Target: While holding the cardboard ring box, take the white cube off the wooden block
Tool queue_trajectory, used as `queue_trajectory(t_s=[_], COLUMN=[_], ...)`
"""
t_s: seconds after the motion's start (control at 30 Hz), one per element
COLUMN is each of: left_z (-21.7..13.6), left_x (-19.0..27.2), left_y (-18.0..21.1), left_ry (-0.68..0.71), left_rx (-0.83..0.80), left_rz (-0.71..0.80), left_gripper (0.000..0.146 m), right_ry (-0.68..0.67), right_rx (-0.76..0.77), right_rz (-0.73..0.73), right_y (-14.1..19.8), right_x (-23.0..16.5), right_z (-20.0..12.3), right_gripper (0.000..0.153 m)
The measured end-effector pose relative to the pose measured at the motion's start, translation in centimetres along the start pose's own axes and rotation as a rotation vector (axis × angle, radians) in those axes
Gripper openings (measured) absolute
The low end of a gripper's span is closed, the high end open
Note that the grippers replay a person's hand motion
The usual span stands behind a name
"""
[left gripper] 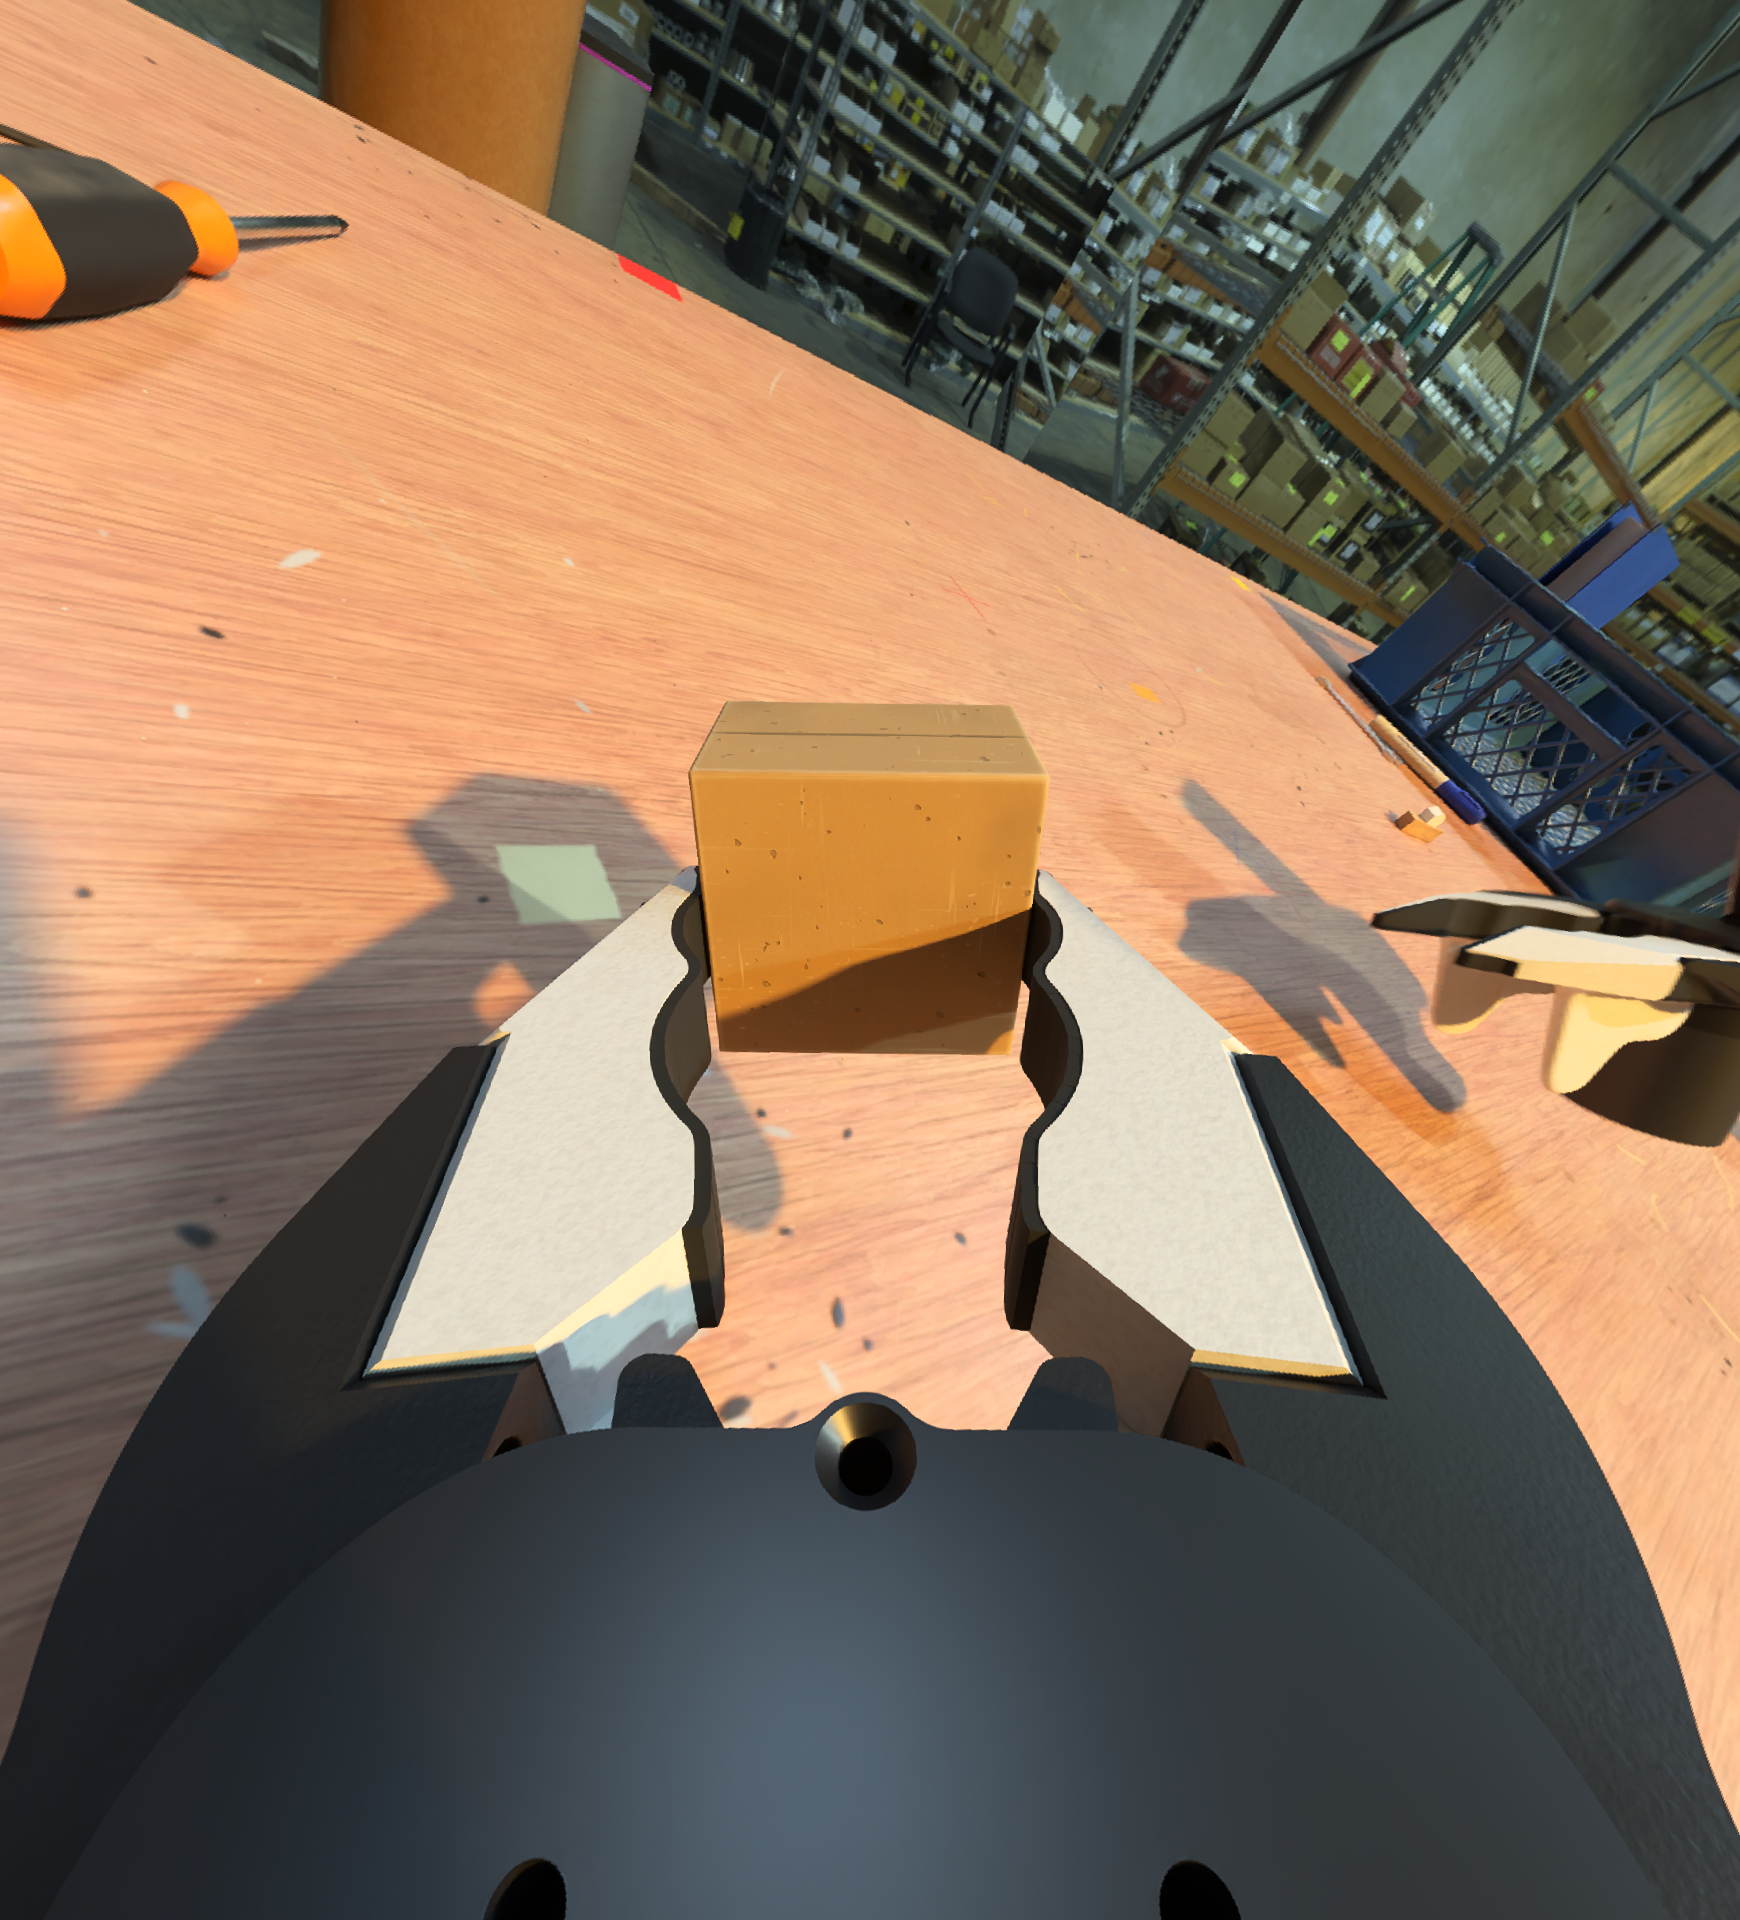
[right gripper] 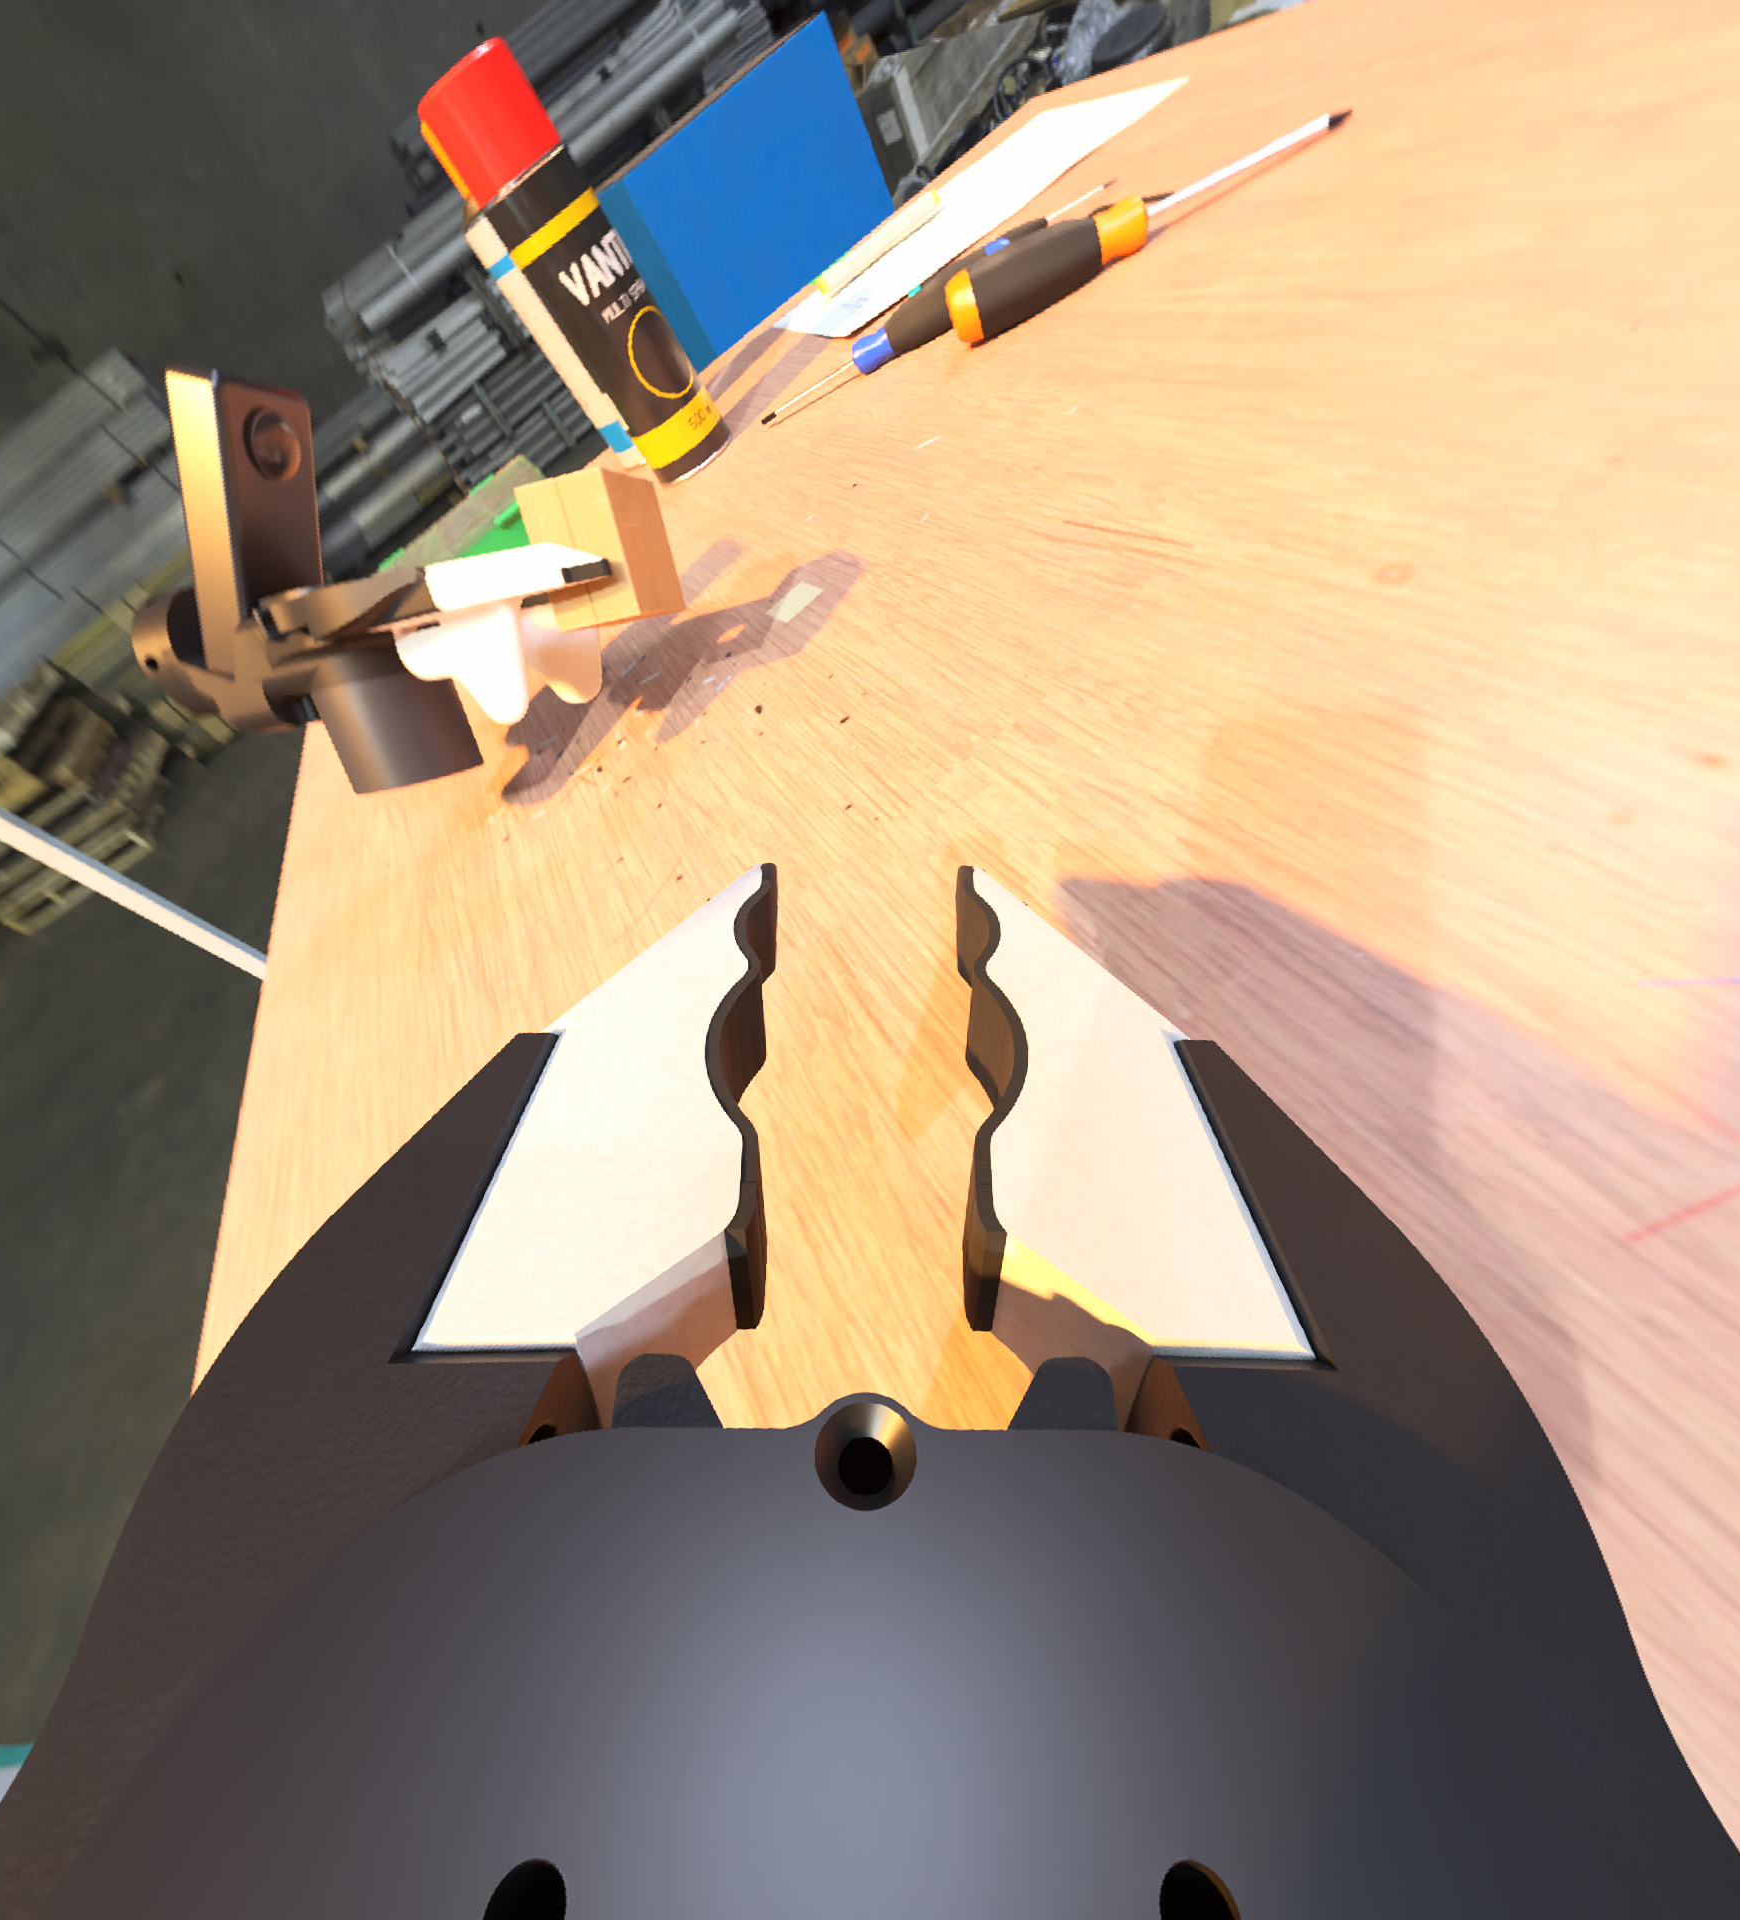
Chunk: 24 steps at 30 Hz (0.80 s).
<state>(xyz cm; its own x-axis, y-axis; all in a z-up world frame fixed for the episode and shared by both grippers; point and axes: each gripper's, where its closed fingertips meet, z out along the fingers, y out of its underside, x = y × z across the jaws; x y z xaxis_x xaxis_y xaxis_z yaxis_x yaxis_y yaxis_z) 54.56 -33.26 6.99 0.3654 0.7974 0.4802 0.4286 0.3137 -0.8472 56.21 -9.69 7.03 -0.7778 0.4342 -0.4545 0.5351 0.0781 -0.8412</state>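
My left gripper (left gripper: 866,894) is shut on the cardboard ring box (left gripper: 866,831), a small tan box pinched by its two sides at the fingertips, close to the wooden table. The right wrist view shows the same hold from the side, with the box (right gripper: 637,520) in the left gripper (right gripper: 606,582). My right gripper (right gripper: 866,883) is open and empty above bare table; it also shows at the right edge of the left wrist view (left gripper: 1427,935). A tiny tan and pale piece (left gripper: 1419,821) lies by the blue crate, too small to identify. I see no white cube or wooden block clearly.
An orange and black screwdriver (left gripper: 66,229) lies far left and a blue crate (left gripper: 1552,727) stands far right. Beyond the left gripper are a spray can (right gripper: 575,270), a blue box (right gripper: 752,197), two screwdrivers (right gripper: 1042,265) and paper (right gripper: 1001,177). The table edge (right gripper: 263,935) runs on the left.
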Motion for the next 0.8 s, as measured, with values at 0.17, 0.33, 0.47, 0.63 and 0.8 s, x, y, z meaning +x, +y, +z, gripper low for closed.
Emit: queue_trajectory(t_s=[0.17, 0.33, 0.47, 0.63, 0.8], left_z=[-0.2, 0.5, 1.3, 1.5, 0.9], left_x=[0.0, 0.4, 0.9, 0.7, 0.2], left_y=[0.0, 0.9, 1.8, 2.0, 1.5], left_ry=[-0.013, -0.002, 0.001, -0.034, -0.067], left_rx=[0.007, -0.066, -0.142, -0.154, -0.103], left_rz=[0.012, 0.042, 0.101, 0.134, 0.076], left_gripper=[0.059, 0.059, 0.059, 0.059, 0.059], right_ry=[-0.041, 0.188, 0.452, 0.435, 0.296], right_rx=[0.024, 0.047, -0.174, -0.626, -0.911], right_rz=[-0.206, -0.453, -0.636, -0.714, -0.714], right_y=[-2.9, -9.7, -11.9, -8.1, -3.1], right_x=[-1.3, 3.8, 13.0, 22.9, 28.5], right_z=[-5.8, -18.4, -27.7, -31.8, -31.1], right_gripper=[0.036, 0.035, 0.03, 0.024, 0.021])
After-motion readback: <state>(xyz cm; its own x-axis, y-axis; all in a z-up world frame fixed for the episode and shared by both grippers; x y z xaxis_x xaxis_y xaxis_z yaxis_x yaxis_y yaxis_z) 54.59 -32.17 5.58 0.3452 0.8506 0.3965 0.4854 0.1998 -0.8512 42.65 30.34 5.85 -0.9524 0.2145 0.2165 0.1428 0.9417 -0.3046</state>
